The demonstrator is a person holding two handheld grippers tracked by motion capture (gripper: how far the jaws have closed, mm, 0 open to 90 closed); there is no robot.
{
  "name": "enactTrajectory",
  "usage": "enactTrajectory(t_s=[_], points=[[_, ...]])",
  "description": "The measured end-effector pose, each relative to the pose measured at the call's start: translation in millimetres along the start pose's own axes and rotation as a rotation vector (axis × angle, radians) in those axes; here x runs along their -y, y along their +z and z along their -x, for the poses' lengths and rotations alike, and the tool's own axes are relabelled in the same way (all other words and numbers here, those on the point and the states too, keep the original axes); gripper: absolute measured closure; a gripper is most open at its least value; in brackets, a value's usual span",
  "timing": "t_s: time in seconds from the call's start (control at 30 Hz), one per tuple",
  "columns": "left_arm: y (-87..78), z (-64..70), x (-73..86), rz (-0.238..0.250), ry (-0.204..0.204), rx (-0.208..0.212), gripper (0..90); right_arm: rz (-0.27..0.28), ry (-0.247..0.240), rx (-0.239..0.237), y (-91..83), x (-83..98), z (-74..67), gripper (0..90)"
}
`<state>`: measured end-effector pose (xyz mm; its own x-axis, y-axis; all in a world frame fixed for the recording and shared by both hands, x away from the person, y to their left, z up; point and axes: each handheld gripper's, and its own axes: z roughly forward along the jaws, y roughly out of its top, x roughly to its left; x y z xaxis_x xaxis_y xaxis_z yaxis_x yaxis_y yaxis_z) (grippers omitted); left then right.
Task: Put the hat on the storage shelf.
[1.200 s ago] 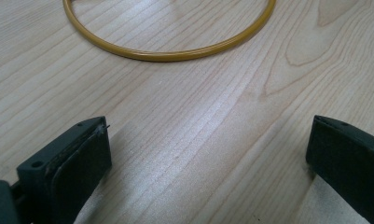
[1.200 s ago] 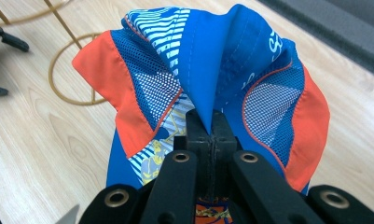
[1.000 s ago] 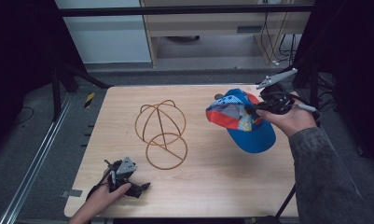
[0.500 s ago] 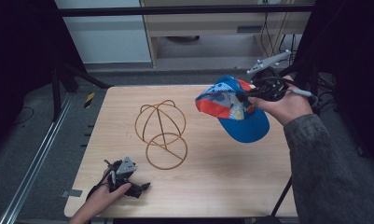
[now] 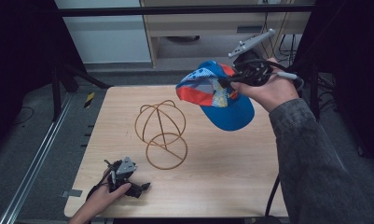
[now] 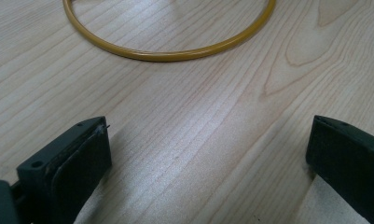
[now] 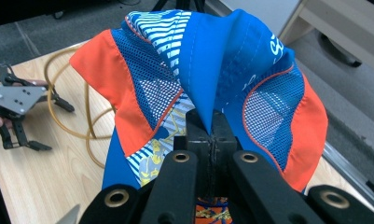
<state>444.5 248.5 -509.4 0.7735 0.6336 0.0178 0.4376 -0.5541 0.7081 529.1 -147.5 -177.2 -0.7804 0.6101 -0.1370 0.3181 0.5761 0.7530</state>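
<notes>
The right gripper (image 5: pixel 227 82) is clamped on a pinch of the cap's (image 5: pixel 217 95) crown fabric and holds the cap in the air above the far right part of the table (image 5: pixel 231 186), beside and higher than the wire hat stand (image 5: pixel 162 133). The left gripper (image 5: pixel 140 187) rests on the table at the near left with its jaws spread wide and nothing between them, just short of the stand's base ring. This looks like the carry toward the stand; the next move would call for bringing the cap's opening down over the wire dome before letting go
</notes>
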Motion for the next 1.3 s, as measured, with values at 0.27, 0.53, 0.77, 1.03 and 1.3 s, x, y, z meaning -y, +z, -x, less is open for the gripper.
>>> enactTrajectory(t_s=[0.27, 0.53, 0.77, 1.03, 1.3], points=[[0.0, 0.0, 0.0, 0.0, 0.0, 0.0, 0.0, 0.023, -0.05, -0.033, 12.6, -32.2, -16.8, 90.0], [0.1, -0.1, 0.0, 0.001, 0.001, -0.002, 0.0, 0.031, -0.099, -0.09, 36.1, -62.7, -38.7, 90.0], [0.1, -0.1, 0.0, 0.001, 0.001, -0.002, 0.0, 0.016, -0.134, -0.129, 58.3, -80.1, -56.1, 90.0], [0.2, 0.2, 0.0, 0.003, -0.002, -0.002, 0.0, -0.009, -0.154, -0.151, 73.1, -88.3, -67.5, 90.0], [0.0, 0.2, -0.1, 0.001, -0.001, -0.003, 0.0, -0.023, -0.161, -0.167, 83.6, -89.5, -73.1, 90.0]])
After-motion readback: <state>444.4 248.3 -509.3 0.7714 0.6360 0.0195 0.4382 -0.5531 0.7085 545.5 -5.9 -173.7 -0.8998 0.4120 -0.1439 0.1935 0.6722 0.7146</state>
